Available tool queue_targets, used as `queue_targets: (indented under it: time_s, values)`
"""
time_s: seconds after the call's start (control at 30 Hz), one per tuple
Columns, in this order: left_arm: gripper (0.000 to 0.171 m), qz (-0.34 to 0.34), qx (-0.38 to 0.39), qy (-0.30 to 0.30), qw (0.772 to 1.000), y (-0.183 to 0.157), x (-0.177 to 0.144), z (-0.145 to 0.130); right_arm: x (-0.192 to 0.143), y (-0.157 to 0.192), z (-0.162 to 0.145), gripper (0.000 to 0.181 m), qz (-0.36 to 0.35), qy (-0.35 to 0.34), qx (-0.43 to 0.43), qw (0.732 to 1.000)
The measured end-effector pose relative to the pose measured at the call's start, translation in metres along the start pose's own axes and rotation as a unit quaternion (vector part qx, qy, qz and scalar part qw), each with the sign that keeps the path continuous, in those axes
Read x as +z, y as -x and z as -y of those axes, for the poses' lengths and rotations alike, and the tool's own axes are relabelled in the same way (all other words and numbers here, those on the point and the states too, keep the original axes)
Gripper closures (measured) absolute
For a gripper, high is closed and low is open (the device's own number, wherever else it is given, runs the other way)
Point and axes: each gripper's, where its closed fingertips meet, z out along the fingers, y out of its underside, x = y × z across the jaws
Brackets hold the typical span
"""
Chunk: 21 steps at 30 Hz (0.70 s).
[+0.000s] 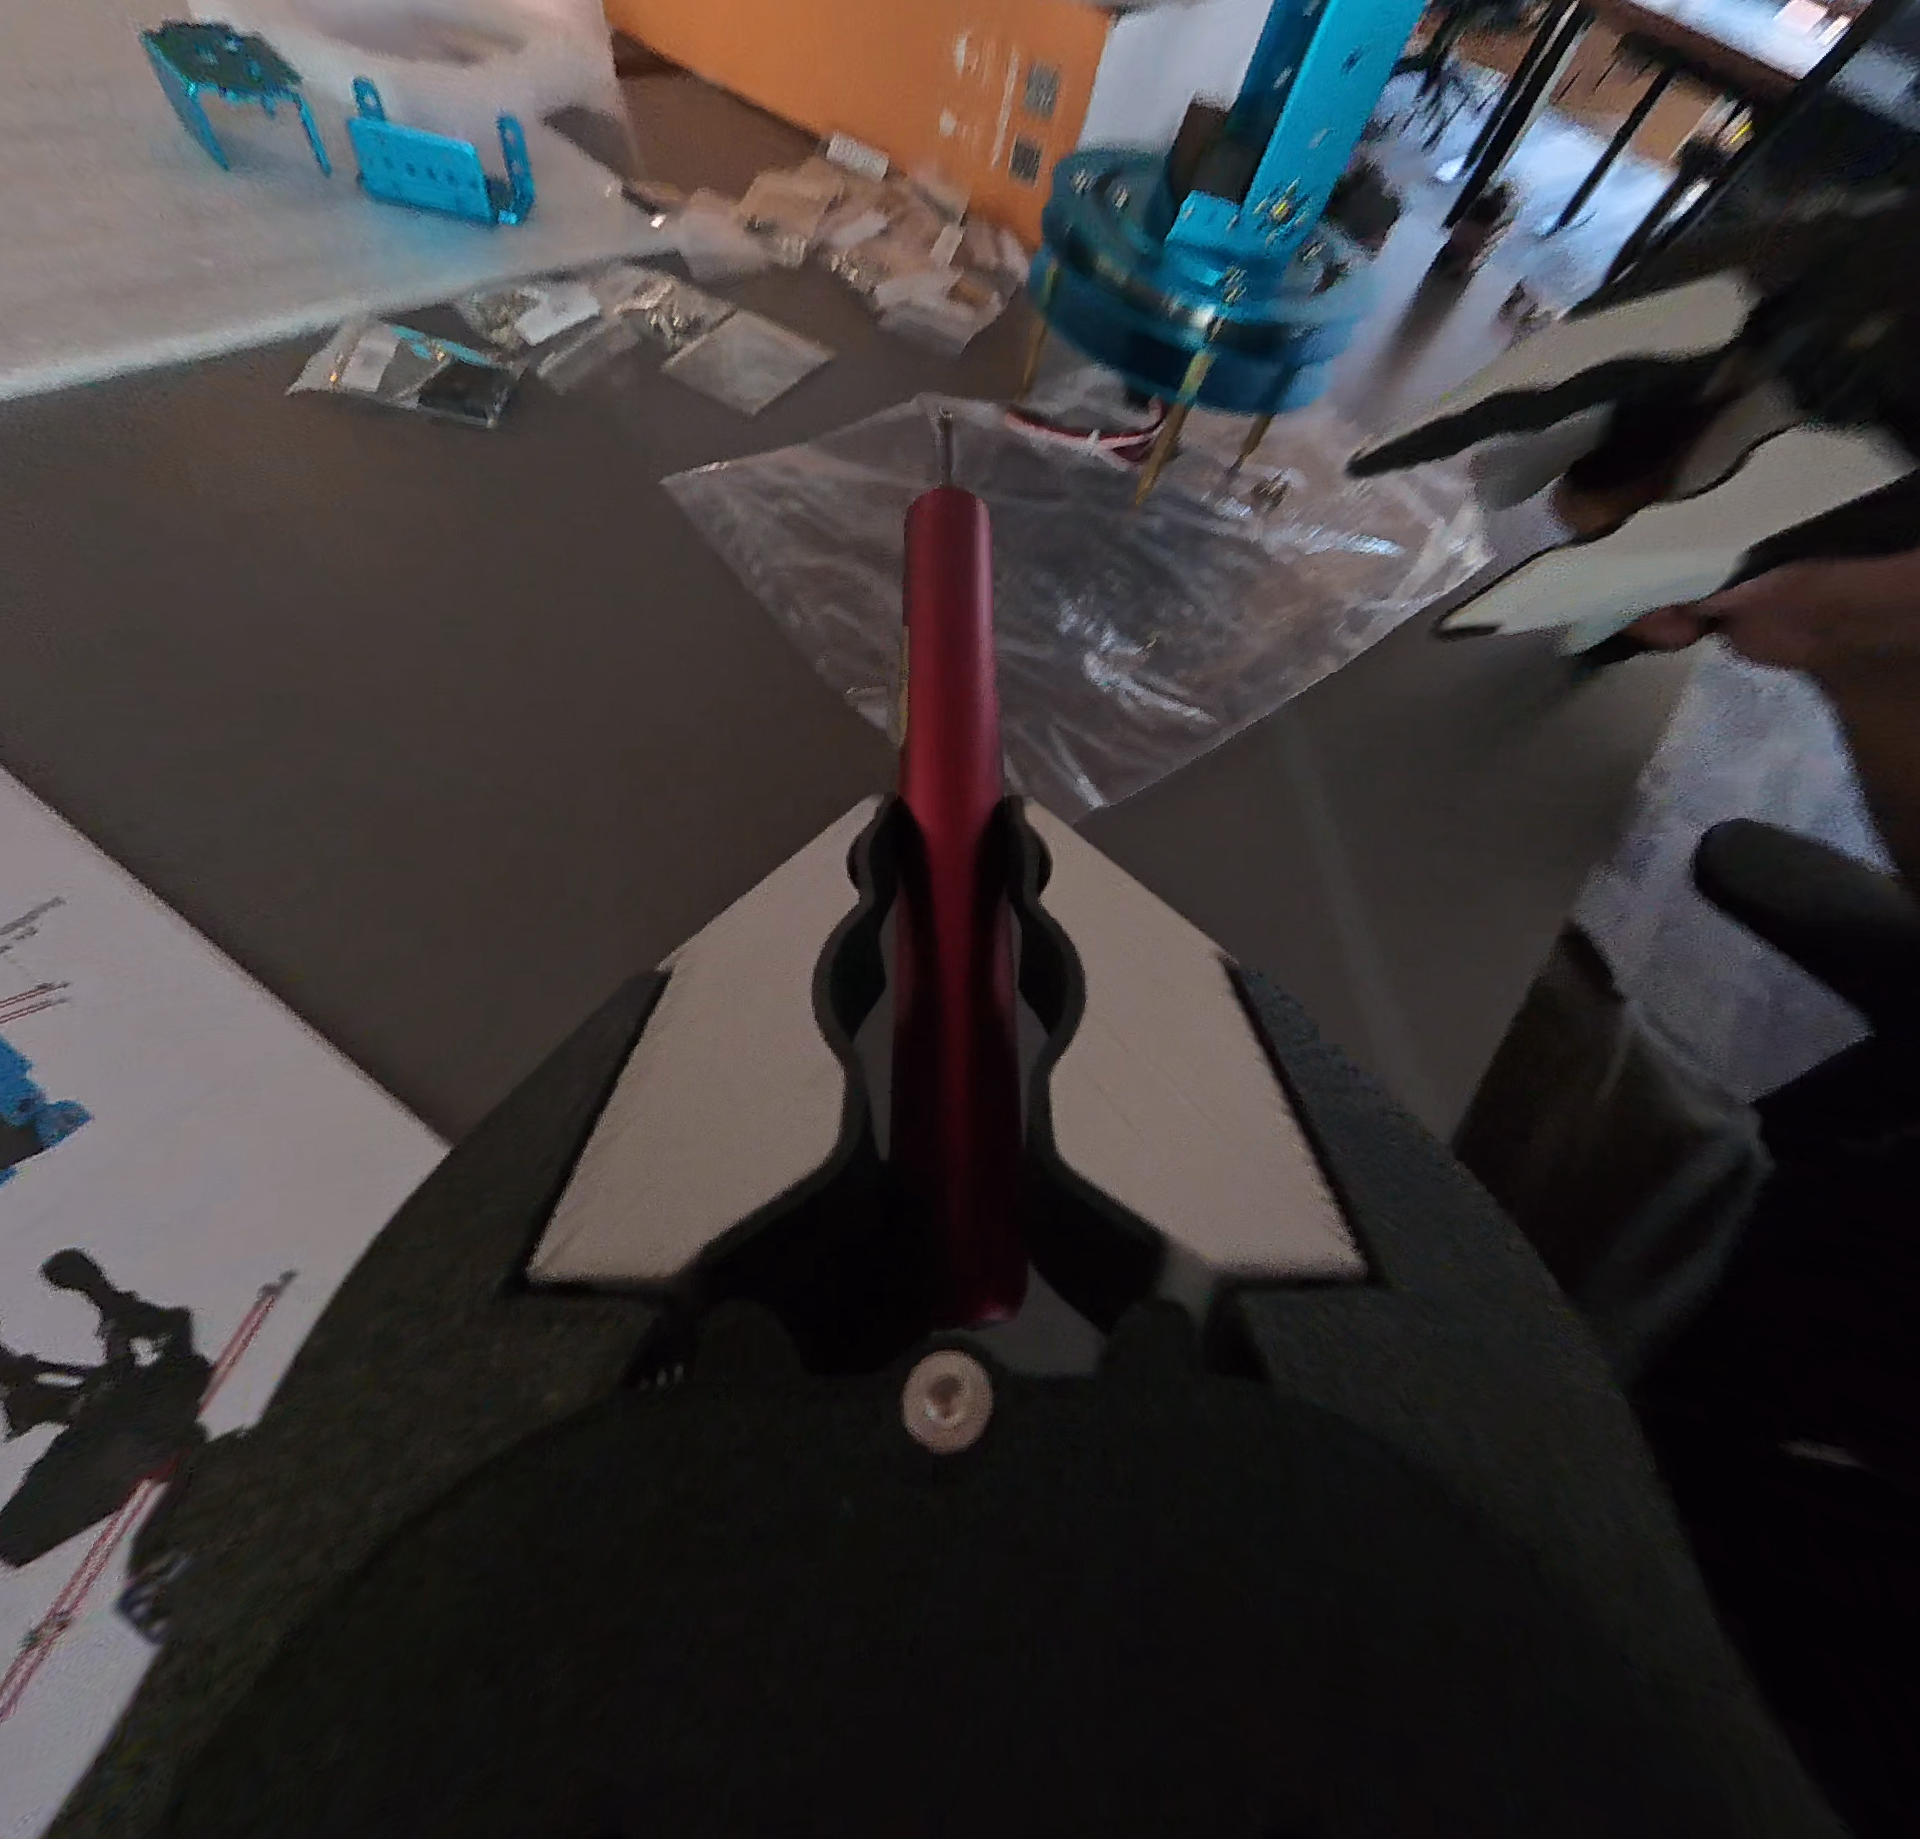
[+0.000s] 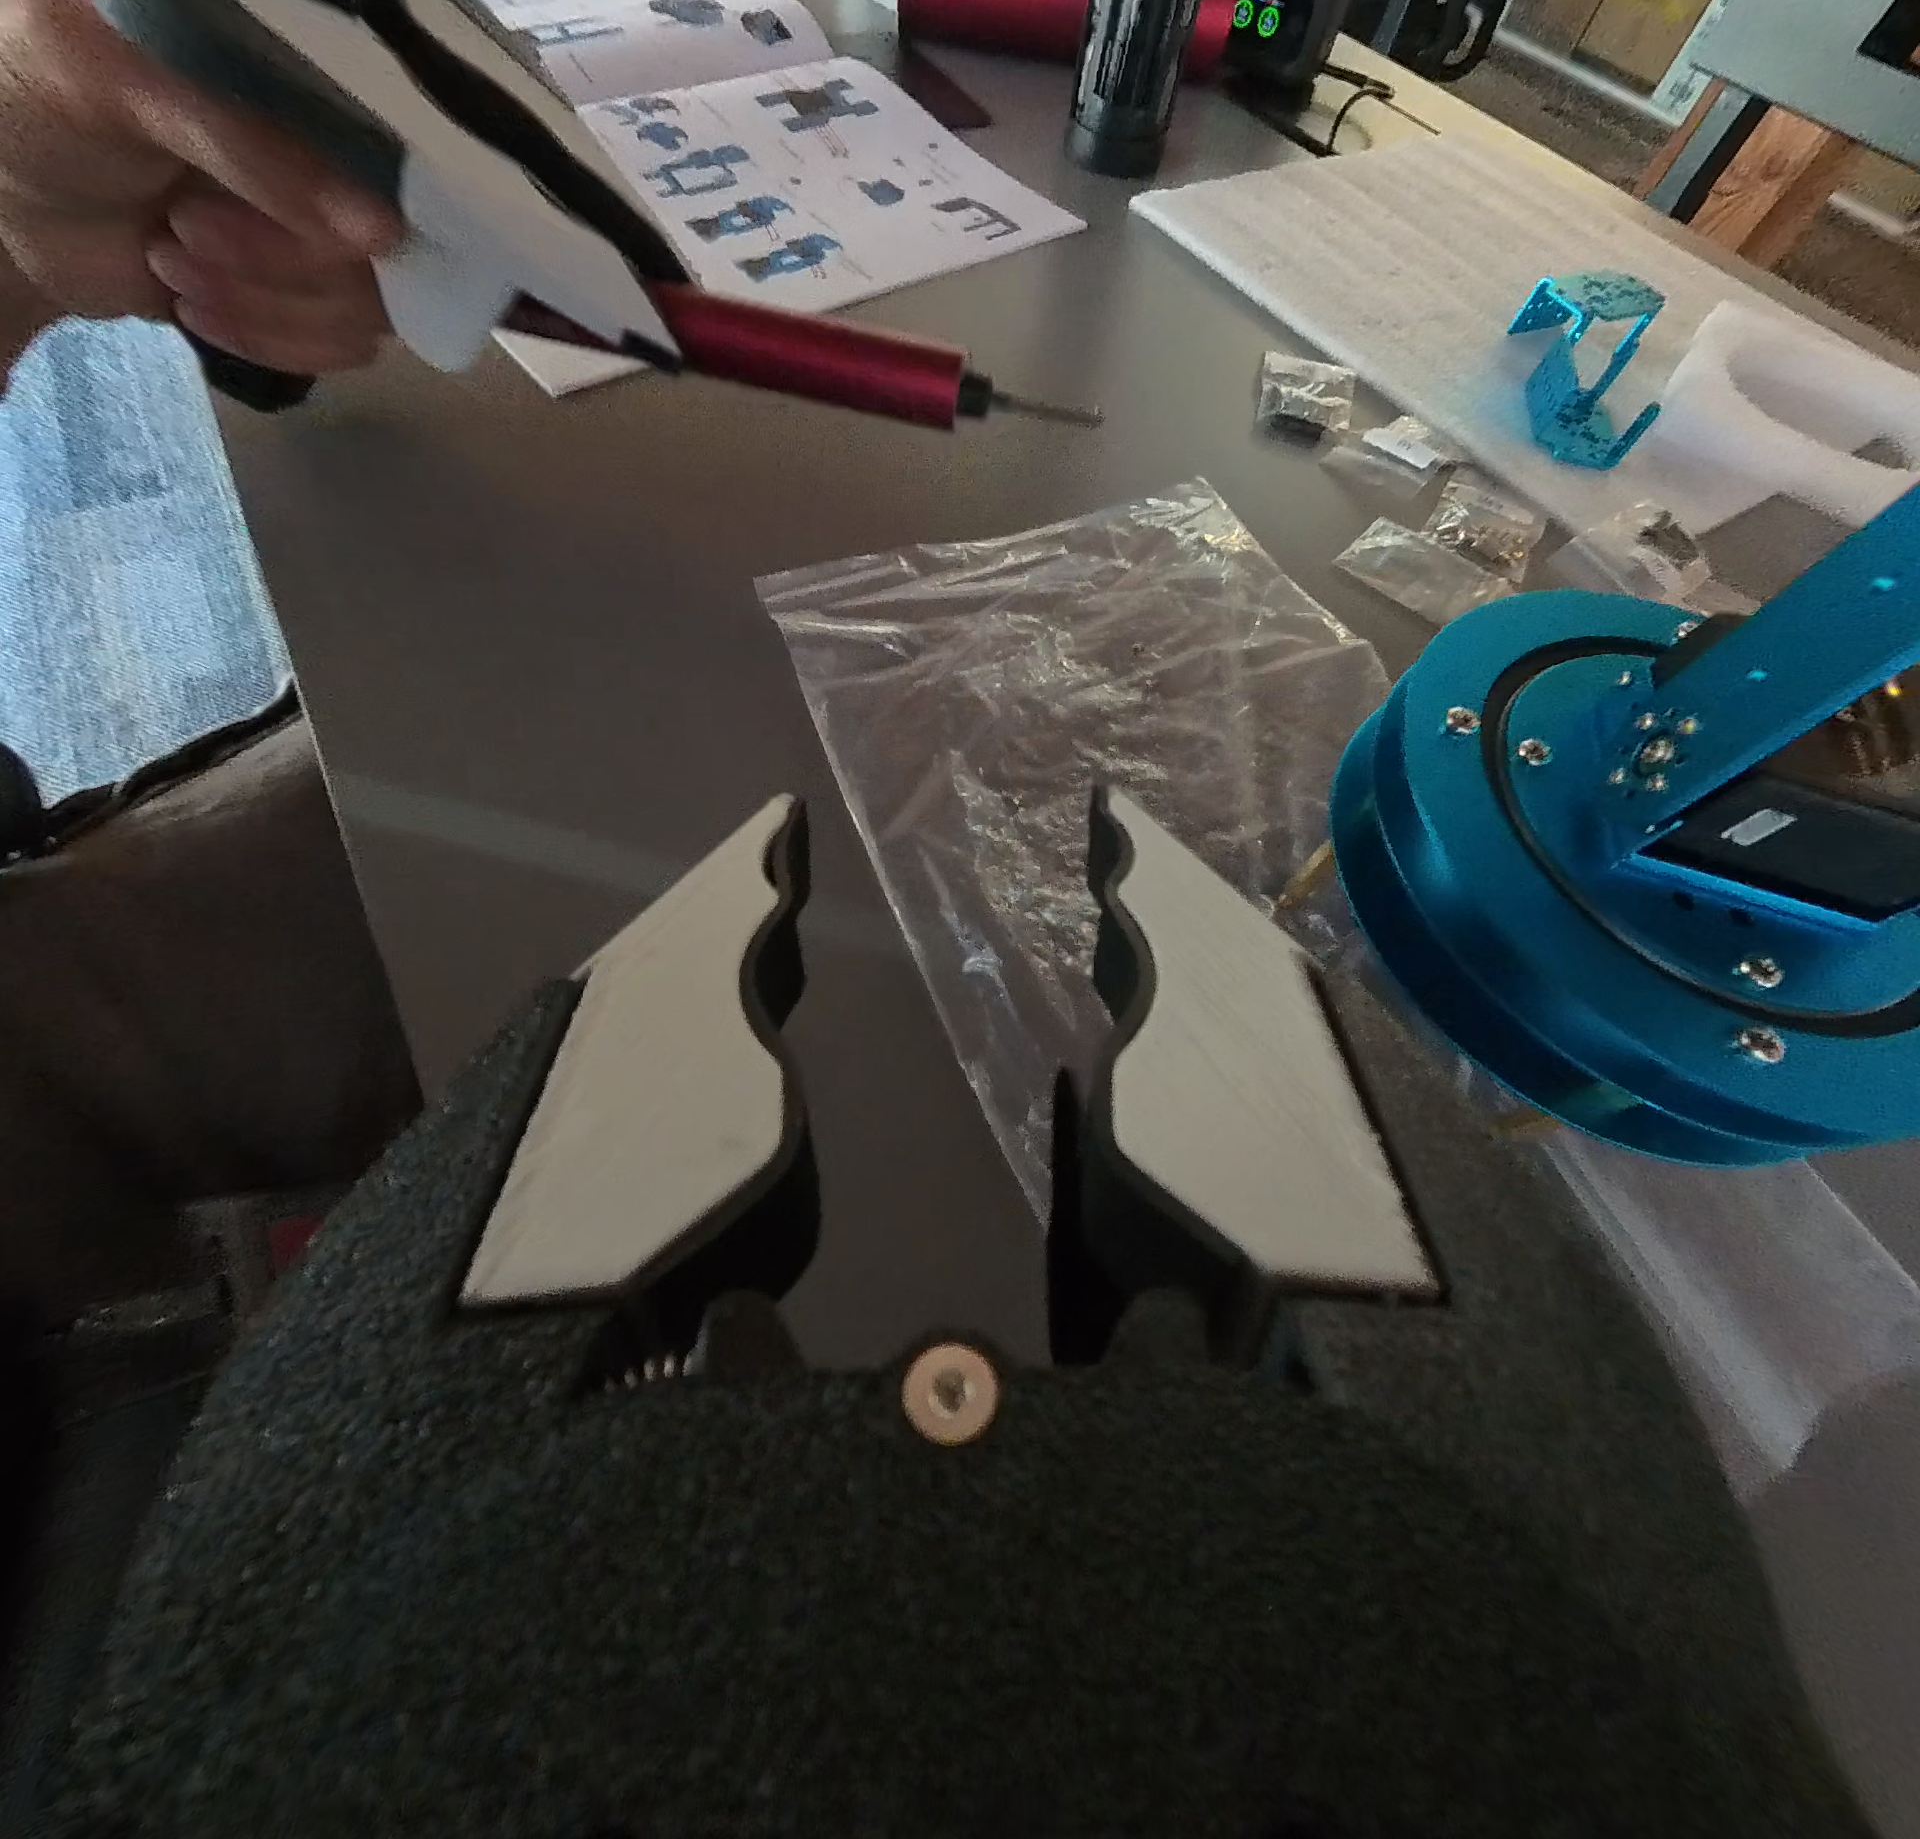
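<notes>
While the left tool [image 1: 951, 833] pinches a red screwdriver [image 1: 948, 750] lengthwise so its bit points out over the clear plastic bag [image 2: 1049, 750], the right tool [image 2: 948, 833] hovers spread and empty, just beside the blue round assembly [image 2: 1621, 906] on the surface [image 2: 540, 584].

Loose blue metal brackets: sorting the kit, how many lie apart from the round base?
2, both on the white foam sheet: a plate-topped bracket and a U-shaped bracket beside it. Others may be hidden.
</notes>
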Motion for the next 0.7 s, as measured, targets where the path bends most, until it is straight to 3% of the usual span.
queue_targets:
  time_s: [0.17,0.27,0.37,0.5,0.7]
  values:
    - [0.152,-0.093,-0.044,-0.075,0.992,-0.038,-0.006,0.024,0.006,0.01,-0.003,0.125,0.008,0.008,-0.006,1.0]
    - [0.152,-0.126,-0.033,-0.107,0.986,-0.063,-0.003,0.036,0.006,0.031,0.017,0.121,0.099,-0.031,0.07,0.992]
    - [0.152,-0.165,-0.019,-0.123,0.978,-0.09,0.001,0.043,-0.002,0.046,0.047,0.118,0.205,-0.1,0.182,0.956]
    - [0.152,-0.193,-0.007,-0.141,0.971,-0.111,0.003,0.048,0.002,0.049,0.067,0.114,0.271,-0.153,0.262,0.914]
    - [0.152,-0.154,0.047,-0.144,0.976,-0.117,0.008,0.034,-0.005,0.047,0.087,0.143,0.345,-0.224,0.344,0.844]
